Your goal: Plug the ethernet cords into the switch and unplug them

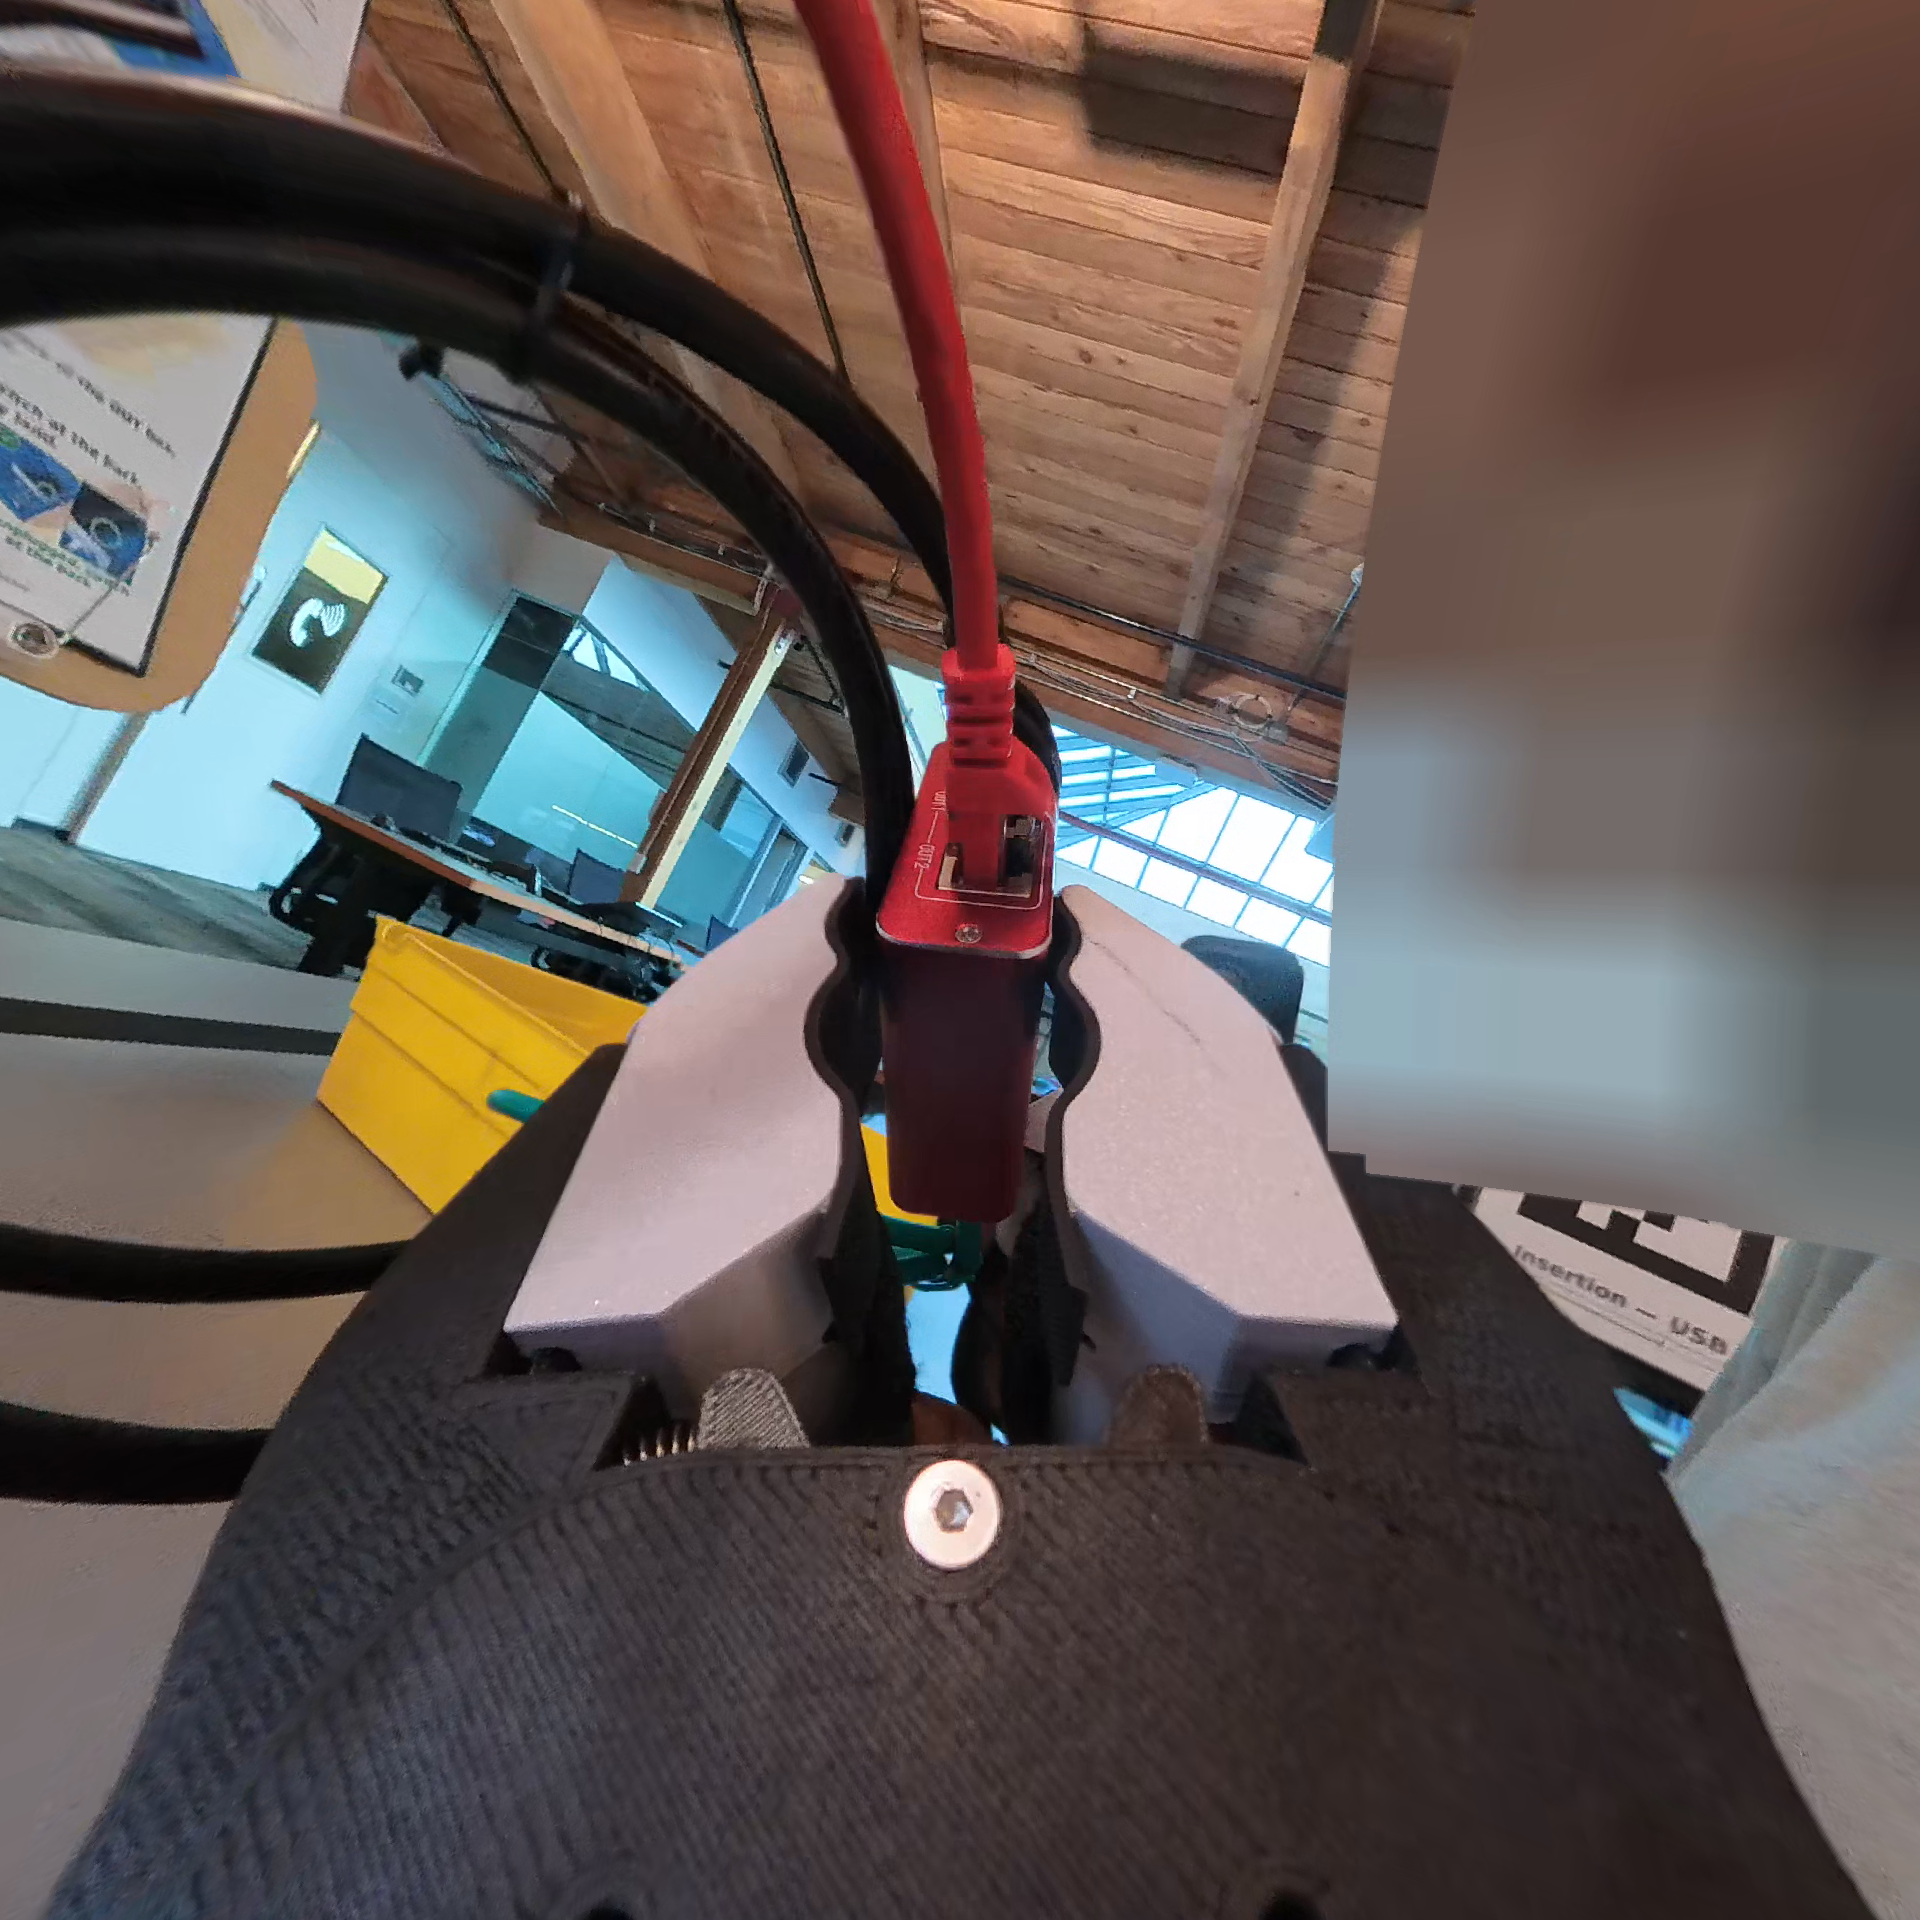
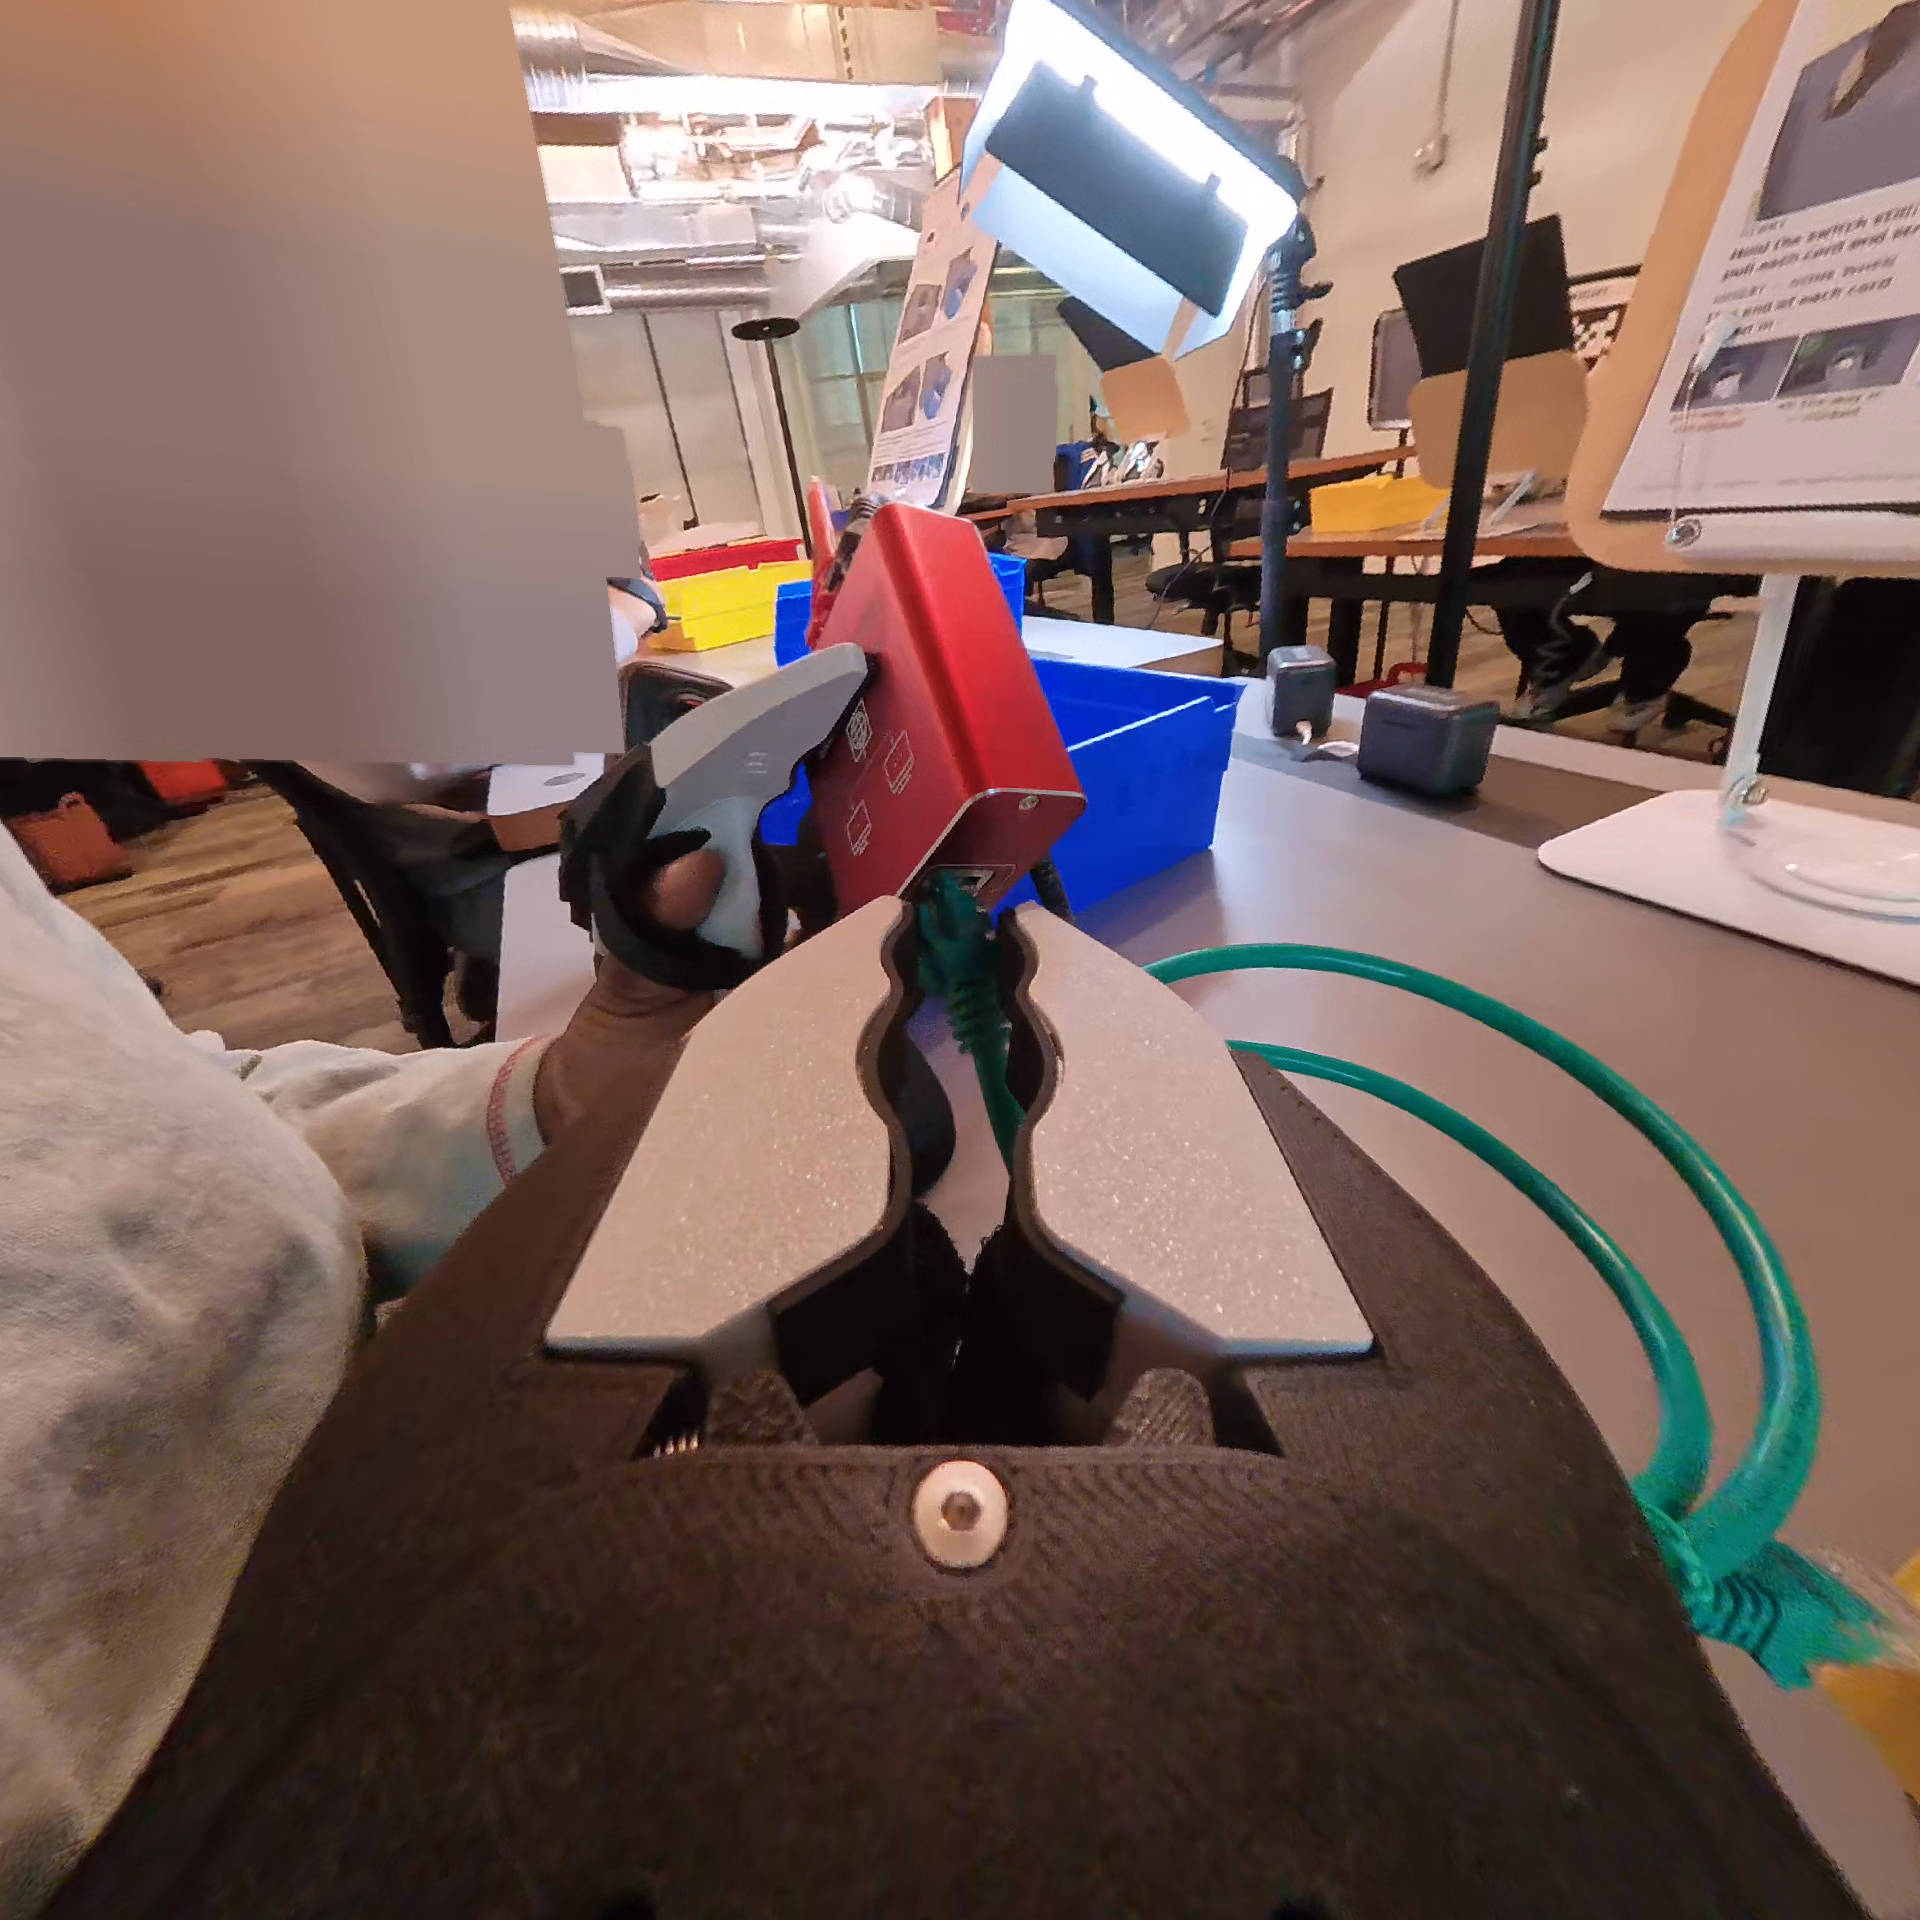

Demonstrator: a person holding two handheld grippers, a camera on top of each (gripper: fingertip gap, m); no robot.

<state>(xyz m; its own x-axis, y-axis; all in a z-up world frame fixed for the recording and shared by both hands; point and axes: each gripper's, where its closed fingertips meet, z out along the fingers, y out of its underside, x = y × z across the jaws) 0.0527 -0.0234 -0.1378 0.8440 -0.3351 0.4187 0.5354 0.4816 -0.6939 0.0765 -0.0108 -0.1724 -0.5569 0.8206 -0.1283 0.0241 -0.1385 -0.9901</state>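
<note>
My left gripper [image 1: 951,935] is shut on the red metal switch [image 1: 961,1049], held up off the table with its two-port end facing away. A red ethernet cord [image 1: 940,416] is plugged into one of those ports; the port beside it is empty. In the right wrist view the switch [image 2: 940,717] is tilted, with the left gripper's finger [image 2: 758,727] against its side. My right gripper [image 2: 956,925] is shut on the green ethernet cord's plug [image 2: 951,935], whose tip sits in the port at the switch's near end. The green cord [image 2: 1621,1122] loops over the table to the right.
A blue bin [image 2: 1143,758] stands behind the switch and a yellow bin [image 1: 457,1060] at the left. A white stand base [image 2: 1725,862] with an instruction sheet is at the right. Two small grey boxes [image 2: 1423,738] sit at the grey table's [image 2: 1351,935] far edge. Black cables [image 1: 312,249] arc overhead.
</note>
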